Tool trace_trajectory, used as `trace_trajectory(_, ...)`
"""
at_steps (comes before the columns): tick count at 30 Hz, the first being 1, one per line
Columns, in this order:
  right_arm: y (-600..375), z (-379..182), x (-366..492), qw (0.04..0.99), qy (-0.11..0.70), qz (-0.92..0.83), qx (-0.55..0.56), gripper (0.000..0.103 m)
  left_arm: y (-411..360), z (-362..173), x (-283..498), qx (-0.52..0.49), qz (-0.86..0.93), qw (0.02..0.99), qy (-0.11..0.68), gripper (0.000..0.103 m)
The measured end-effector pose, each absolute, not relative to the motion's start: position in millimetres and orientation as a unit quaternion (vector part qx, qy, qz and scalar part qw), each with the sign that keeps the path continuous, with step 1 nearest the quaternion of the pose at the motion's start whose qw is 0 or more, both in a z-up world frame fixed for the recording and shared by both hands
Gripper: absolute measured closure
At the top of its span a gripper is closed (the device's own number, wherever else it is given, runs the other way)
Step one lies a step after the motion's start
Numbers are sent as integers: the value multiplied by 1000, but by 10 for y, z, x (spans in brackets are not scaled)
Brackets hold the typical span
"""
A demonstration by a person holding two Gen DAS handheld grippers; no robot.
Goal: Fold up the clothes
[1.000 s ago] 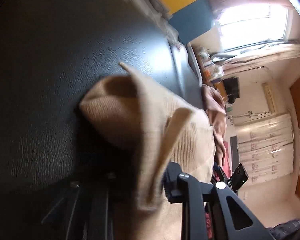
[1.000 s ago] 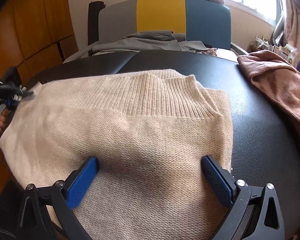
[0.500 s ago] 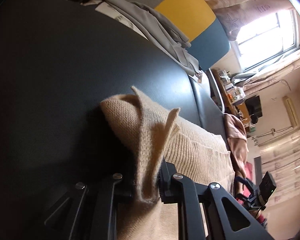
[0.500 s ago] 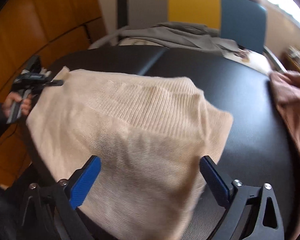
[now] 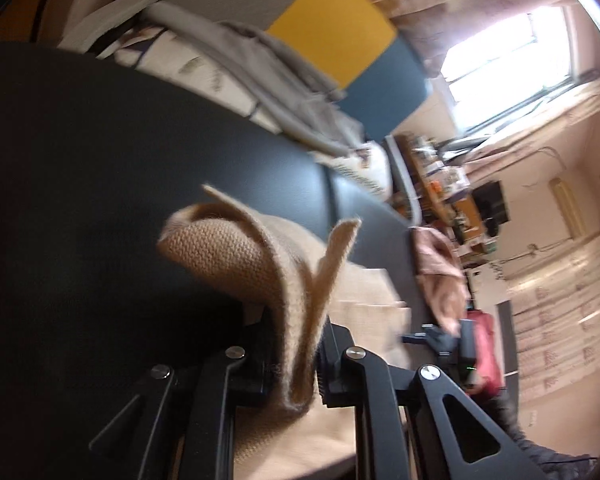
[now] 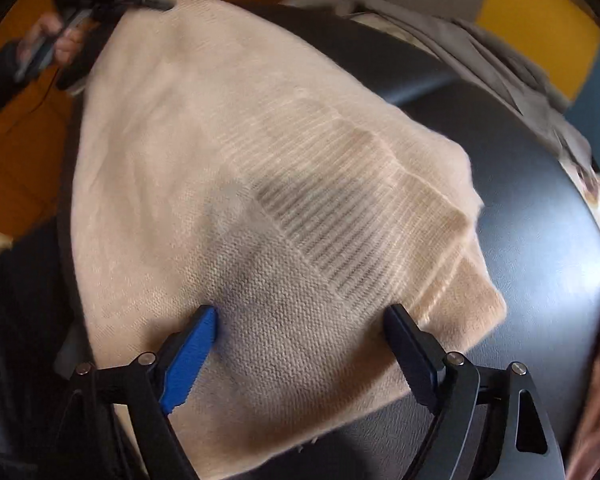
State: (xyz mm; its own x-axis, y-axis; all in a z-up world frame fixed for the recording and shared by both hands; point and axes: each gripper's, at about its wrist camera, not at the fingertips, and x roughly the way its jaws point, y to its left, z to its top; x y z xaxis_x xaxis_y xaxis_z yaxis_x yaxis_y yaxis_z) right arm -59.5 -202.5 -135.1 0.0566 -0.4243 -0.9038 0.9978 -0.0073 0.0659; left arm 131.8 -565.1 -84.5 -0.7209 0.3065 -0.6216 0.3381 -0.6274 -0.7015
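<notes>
A bunched edge of the beige knit sweater [image 5: 260,264] is pinched between the closed jaws of the left gripper [image 5: 296,364], so the finger pads are hidden by the cloth, and the fold rises ahead of the fingers in two upright flaps. Beyond the fingers the sweater is spread over a black padded table [image 5: 100,152], much of which lies in deep shadow to the left of the fingers. Past the far edge of the table a heap of grey clothing [image 5: 260,64] is seen against a panel of grey, yellow and blue, its shapes softened by blur. To the right of the fingers a pinkish-brown garment [image 5: 436,264] lies on the table, and behind it a cluttered shelf, a bright window and pale curtains are only vaguely made out. In the right wrist view, the left gripper and the hand holding it are seen at the far left corner of the sweater, smeared by motion. The right gripper [image 6: 300,352] is held wide open, its blue-padded fingers [image 6: 188,360] spread on either side of the sweater's near portion with nothing clasped; whether the pads touch the knit cannot be told. A ribbed band is visible ahead of the fingers, and the near hem is cut off below the frame.
</notes>
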Motion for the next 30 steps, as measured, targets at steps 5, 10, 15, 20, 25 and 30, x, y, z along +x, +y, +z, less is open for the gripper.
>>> trace_trajectory(5, -1879, -1427, -588, 618, 313, -613, 379, 12, -5085, -439, 1126, 324, -822, -30, 466, 88)
trace_trajectory(10, -1782, -1462, -543, 615, 265, -644, 369, 7, -4528, -252, 797, 305, -811, -43, 497, 88)
trace_trajectory(15, -1751, -1475, -497, 616, 248, -654, 362, 2, -3974, -319, 314, 326, -793, -33, 513, 88)
trace_trajectory(20, -1675, -1461, -545, 628, 210, -653, 367, 2, -3510, -523, -33, 353, -776, -23, 522, 88)
trace_trajectory(25, -1639, -1437, -594, 635, 194, -649, 370, 2, -3206, -855, -294, 389, -756, 2, 526, 91)
trace_trajectory(30, -1626, -1413, -575, 634, 200, -651, 366, 2, -3024, -1093, -489, 397, -745, 11, 536, 102)
